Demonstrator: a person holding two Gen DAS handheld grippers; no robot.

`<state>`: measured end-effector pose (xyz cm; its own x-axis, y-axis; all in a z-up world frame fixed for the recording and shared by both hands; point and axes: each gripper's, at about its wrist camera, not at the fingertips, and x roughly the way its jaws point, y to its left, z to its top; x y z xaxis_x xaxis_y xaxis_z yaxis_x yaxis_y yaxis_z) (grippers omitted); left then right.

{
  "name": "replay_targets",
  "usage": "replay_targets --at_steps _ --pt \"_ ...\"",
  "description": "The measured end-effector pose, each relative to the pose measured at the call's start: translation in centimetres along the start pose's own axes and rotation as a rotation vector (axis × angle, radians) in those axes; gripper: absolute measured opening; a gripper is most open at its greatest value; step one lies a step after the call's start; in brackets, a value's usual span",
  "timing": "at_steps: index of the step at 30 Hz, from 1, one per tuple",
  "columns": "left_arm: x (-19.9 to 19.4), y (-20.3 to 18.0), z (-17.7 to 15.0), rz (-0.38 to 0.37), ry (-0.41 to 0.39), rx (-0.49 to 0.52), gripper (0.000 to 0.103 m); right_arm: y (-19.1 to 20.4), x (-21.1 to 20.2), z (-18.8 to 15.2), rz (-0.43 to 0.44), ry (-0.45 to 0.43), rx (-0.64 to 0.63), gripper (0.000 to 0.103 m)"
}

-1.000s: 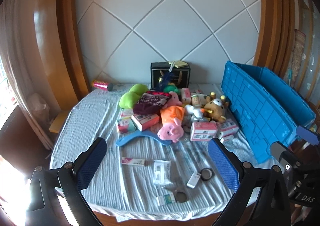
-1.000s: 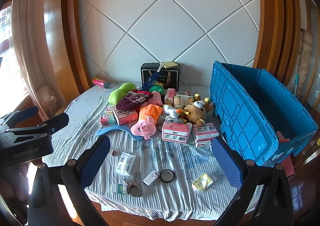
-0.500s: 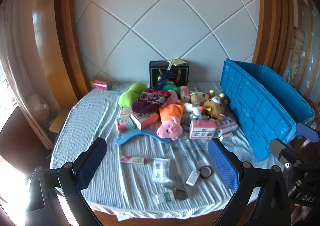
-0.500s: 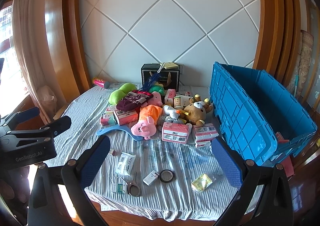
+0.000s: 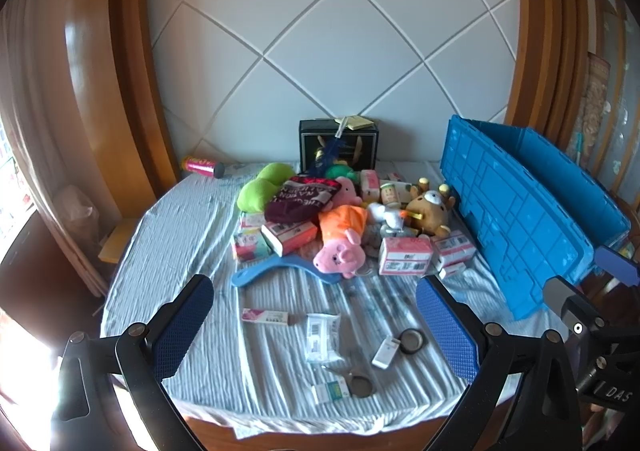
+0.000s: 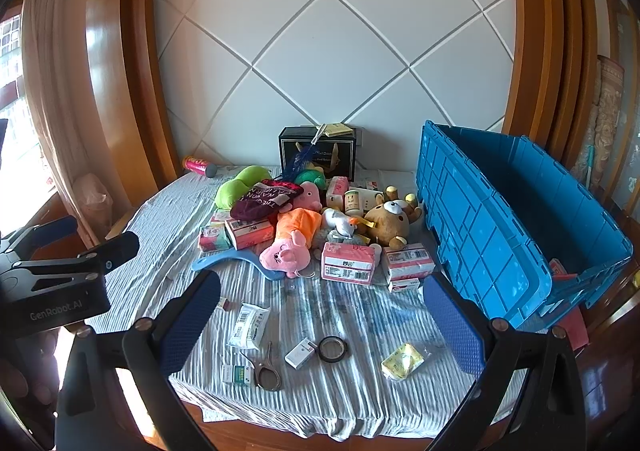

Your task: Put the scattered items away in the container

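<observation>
A big blue plastic crate (image 6: 500, 227) stands open at the table's right side; it also shows in the left wrist view (image 5: 520, 219). A heap of items lies mid-table: a pink pig plush (image 6: 290, 247), a brown bear plush (image 6: 390, 223), a green plush (image 5: 262, 187), pink boxes (image 6: 348, 263) and a blue hanger (image 5: 276, 269). Small packets, scissors (image 6: 266, 371) and a tape ring (image 6: 332, 349) lie near the front edge. My left gripper (image 5: 316, 331) and my right gripper (image 6: 320, 327) are both open and empty, held above the front edge.
A black box (image 6: 318, 153) stands at the back by the padded wall. A pink tube (image 5: 202, 167) lies at the back left. Wooden frames flank the table (image 6: 160, 219), which bears a striped cloth. The left gripper shows at the left of the right wrist view (image 6: 60, 275).
Both views have shifted only slightly; the left gripper has drawn back and risen a little. Nothing on the table has moved.
</observation>
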<state>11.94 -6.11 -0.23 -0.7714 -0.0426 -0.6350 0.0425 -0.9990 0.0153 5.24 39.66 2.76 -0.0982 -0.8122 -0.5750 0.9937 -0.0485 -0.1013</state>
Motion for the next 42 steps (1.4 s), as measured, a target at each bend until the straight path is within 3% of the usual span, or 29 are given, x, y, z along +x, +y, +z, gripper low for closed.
replay_targets --at_steps 42 --pt "0.34 -0.42 0.09 0.002 0.014 0.009 0.103 -0.65 0.29 0.02 -0.008 0.013 0.009 0.103"
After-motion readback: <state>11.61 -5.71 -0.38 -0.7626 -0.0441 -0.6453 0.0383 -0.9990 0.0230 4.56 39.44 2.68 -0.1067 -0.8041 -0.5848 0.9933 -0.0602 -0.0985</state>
